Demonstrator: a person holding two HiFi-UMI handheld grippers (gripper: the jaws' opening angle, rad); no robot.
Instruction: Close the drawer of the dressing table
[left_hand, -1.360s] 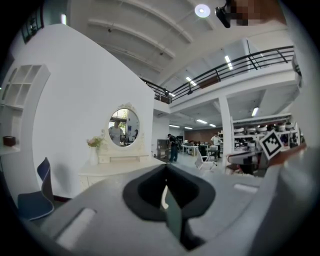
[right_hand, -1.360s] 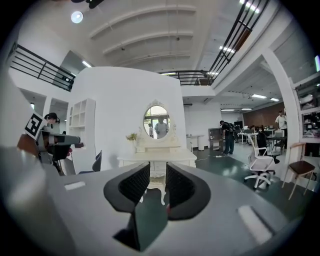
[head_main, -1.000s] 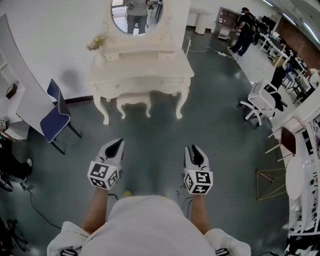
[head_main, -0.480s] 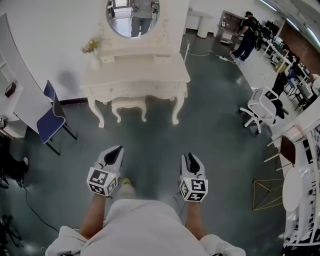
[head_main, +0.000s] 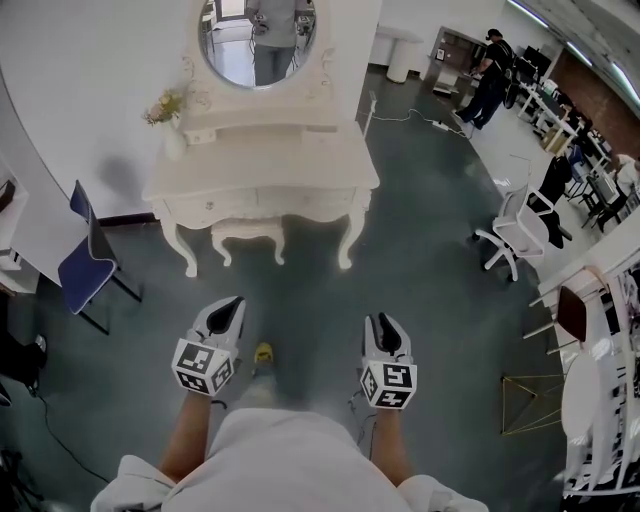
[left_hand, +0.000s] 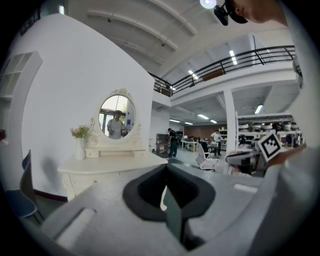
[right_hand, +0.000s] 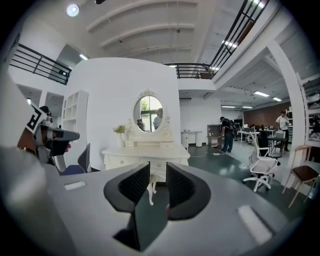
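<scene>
White table: dressing table (head_main: 300, 160) sits upper centre of head view, against the wall, oval mirror (head_main: 255, 40) above it. Well apart from both grippers, bare floor between.
Drawer: drawer row (head_main: 262, 200) runs along the table front, under the top. Too far + too small to tell which one stands out, or how far.
Stool: stool (head_main: 247, 232) is tucked under the front, centre-left, right below the drawers.
L gripper: left gripper (head_main: 235, 301) at lower left of head view, clenched to a mere sliver, nothing in it.
R gripper: right gripper (head_main: 384, 319) at lower centre-right, jaws released w/ a clear gap, empty; a white furniture leg shows through the gap.
Stage: approach only, imo. No contact w/ the table yet.
Risk 1: you pick the wrong drawer, b/c the open one can't be read from this range. Check fronts once close.
Risk 2: your legs or a gripper catch the stool on the way in, since it sits under the push spot.
Risk 3: off-centre shove skews the drawer so it jams; push square on the front.
Risk 4: hard slam rocks the vase (head_main: 172, 140) at the table's upper-left corner.
</scene>
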